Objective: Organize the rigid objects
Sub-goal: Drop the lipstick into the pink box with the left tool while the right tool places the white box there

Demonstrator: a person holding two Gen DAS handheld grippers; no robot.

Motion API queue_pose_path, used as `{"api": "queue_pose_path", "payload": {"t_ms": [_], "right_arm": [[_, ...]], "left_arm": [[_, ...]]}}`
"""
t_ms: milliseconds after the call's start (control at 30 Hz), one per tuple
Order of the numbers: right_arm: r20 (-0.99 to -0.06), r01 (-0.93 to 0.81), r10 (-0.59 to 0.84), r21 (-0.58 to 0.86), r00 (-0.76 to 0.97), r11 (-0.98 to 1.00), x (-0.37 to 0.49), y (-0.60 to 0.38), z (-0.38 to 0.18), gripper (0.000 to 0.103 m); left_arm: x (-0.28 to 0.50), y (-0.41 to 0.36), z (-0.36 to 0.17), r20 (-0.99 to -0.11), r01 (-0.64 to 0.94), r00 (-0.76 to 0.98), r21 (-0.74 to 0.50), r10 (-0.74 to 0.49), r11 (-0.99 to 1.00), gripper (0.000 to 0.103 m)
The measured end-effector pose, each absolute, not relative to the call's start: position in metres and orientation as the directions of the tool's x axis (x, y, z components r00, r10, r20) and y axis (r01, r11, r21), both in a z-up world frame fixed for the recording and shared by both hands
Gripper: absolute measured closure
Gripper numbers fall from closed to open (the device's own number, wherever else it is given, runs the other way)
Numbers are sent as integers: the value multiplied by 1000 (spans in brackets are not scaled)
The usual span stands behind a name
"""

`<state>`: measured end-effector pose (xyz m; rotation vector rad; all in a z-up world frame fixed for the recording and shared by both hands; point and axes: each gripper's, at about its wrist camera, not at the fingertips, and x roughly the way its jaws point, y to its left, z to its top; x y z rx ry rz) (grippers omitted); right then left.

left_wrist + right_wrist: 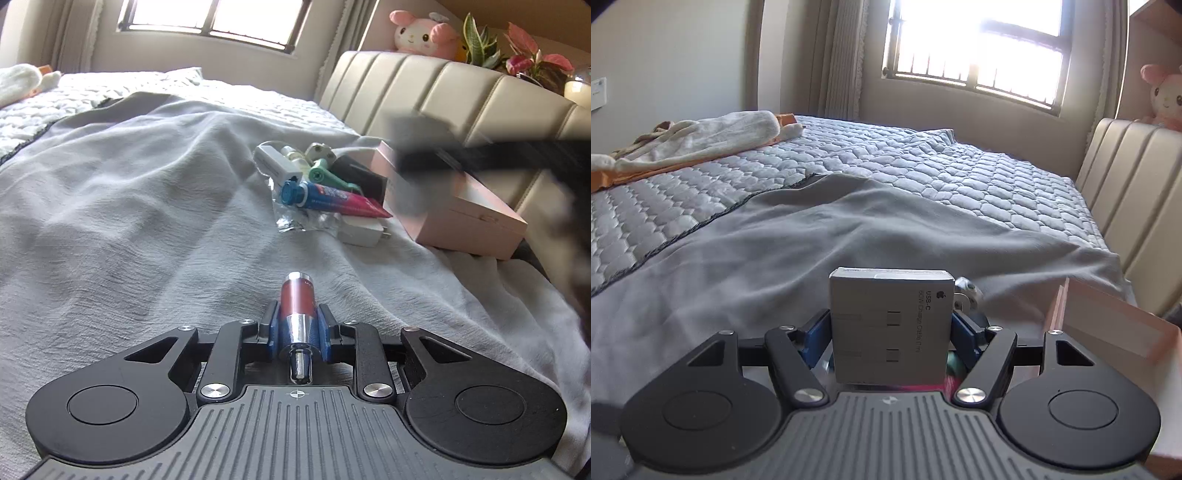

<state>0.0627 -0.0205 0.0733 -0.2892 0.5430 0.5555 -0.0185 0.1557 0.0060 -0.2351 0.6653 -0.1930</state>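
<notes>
Left tool (297, 325): blue pads clamped on a small red-and-silver cosmetic tube (296, 306), which lies lengthwise between them, its silver end pointing away from the camera. It sits low over the grey blanket (129, 206) on the bed; contact with the blanket cannot be judged.

Farther ahead on the blanket, a cluster of items:
- blue-and-pink toothpaste tube (332, 197), teal cap toward the camera, lying on top of the pile
- white charger plug (364, 230) under the toothpaste, prongs to the right
- white rectangular item (275, 162), green clip-like piece (327, 173) and a small bottle behind; details too small to read
- crumpled clear plastic bag (295, 218) beneath them

Pink box (465, 214) stands just right of the cluster, touching or nearly touching it. A blurred dark shape crosses above the box in the left view; identity unclear.

Right tool (892, 332): pads clamped on a grey USB-C cable box (890, 326), held upright with its printed face toward the camera. Pink box (1108, 325) appears just to its right, with its lid raised. Some of the pile shows behind the pads, largely hidden.

Background: padded headboard (443, 92), pink plush toy (424, 35), window (979, 51).
</notes>
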Motion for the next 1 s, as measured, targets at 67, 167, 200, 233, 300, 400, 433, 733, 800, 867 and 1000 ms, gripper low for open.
{"api": "queue_pose_path", "payload": {"t_ms": [67,167,200,233,300,400,433,733,800,867,1000], "right_arm": [[-569,-557,404,-118,717,822,27,-49,68,34],[-567,-519,360,-144,741,843,-16,-91,58,34],[-559,-502,347,-148,753,852,-29,-106,55,34],[-556,-484,335,-143,761,863,-40,-120,52,34],[-550,-445,308,-132,776,886,-56,-142,46,34],[-543,-408,294,-99,786,908,-69,-165,39,34],[-542,-397,291,-86,788,914,-71,-170,39,34],[-494,-348,248,-120,833,930,-78,-200,63,34],[-482,-342,241,-132,842,930,-76,-204,68,34],[-477,-336,238,-130,846,933,-72,-208,72,34],[-499,-340,247,-104,831,934,-57,-207,72,34]], "left_arm": [[-21,149,12,-584,99,780,-235,-223,967,79],[-33,131,31,-571,145,781,-228,-253,963,79],[-37,123,40,-563,180,774,-245,-290,953,79],[-38,111,50,-559,212,765,-251,-320,945,79],[-35,81,75,-549,276,757,-224,-355,935,79],[-13,40,113,-519,346,761,-182,-389,921,79],[-2,29,125,-507,355,764,-185,-398,917,79],[135,-54,154,-472,282,822,-145,-317,948,78],[143,-62,141,-511,278,805,-127,-303,952,78],[140,-57,132,-524,279,786,-172,-328,945,78],[122,-36,119,-543,265,771,-203,-333,943,78]]}}
